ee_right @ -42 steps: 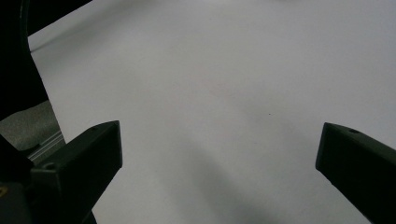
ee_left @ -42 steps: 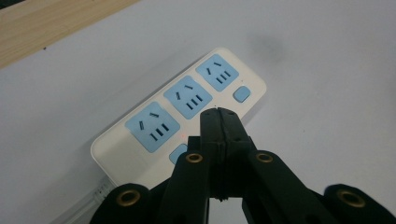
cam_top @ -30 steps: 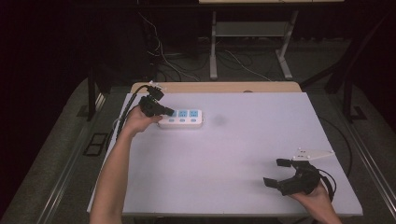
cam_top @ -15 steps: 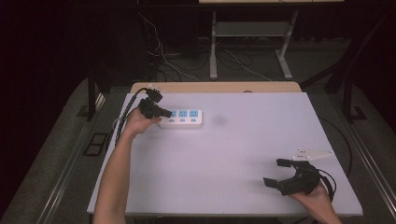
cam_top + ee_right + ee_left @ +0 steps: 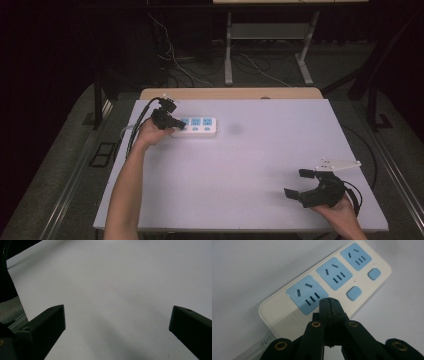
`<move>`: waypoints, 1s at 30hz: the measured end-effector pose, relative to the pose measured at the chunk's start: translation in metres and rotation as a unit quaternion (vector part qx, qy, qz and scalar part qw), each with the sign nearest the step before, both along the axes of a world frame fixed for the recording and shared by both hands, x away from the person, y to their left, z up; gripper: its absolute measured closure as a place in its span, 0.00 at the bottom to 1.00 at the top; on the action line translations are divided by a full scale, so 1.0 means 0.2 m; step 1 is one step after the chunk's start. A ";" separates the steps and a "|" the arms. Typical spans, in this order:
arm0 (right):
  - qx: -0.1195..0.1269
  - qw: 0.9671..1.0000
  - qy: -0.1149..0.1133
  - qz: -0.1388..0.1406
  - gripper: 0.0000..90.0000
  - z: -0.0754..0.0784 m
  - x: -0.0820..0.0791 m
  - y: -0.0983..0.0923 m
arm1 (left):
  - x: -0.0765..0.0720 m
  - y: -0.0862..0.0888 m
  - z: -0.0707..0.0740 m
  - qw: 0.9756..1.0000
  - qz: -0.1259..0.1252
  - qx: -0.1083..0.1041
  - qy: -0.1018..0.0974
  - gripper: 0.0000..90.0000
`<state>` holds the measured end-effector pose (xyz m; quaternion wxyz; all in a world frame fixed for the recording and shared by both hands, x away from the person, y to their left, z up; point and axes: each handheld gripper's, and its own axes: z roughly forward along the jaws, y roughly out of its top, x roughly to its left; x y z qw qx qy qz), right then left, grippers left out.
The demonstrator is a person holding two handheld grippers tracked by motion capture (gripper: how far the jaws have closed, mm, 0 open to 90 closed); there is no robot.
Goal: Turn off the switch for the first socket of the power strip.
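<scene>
A white power strip [image 5: 199, 124] with three blue sockets and blue buttons lies flat near the table's far left. Up close, the power strip [image 5: 287, 307] shows two square blue buttons beside the sockets. My left gripper [image 5: 179, 124] is shut, its joined tips [image 5: 329, 300] pressing down on the strip's near end, right beside the nearest blue socket [image 5: 307, 294]. My right gripper [image 5: 299, 184] rests open near the front right corner, with nothing between its fingers [image 5: 42, 325], only bare table.
The strip's pale cord [image 5: 254, 350] leaves its near end. A black cable [image 5: 136, 125] trails off the table's left edge. The white table [image 5: 250, 165] stretches between both hands. Beyond the far edge stand a wooden board [image 5: 230, 93] and metal legs.
Almost nothing has moved. The left gripper stays on the strip's left end and the right gripper stays open at the front right.
</scene>
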<state>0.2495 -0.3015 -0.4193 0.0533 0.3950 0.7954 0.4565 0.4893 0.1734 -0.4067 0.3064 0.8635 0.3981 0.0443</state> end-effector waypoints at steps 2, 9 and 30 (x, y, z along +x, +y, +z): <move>-0.004 1.000 0.001 -0.002 0.00 0.00 0.00 0.00 | 0.00 0.00 0.00 1.000 0.005 -0.007 0.005 0.99; -0.004 1.000 -0.001 -0.005 0.00 0.00 0.00 -0.01 | -0.02 0.00 -0.01 1.000 0.004 -0.003 -0.009 1.00; -0.004 1.000 -0.002 -0.007 0.00 0.00 0.02 -0.02 | -0.02 0.01 -0.02 1.000 0.027 -0.016 0.001 1.00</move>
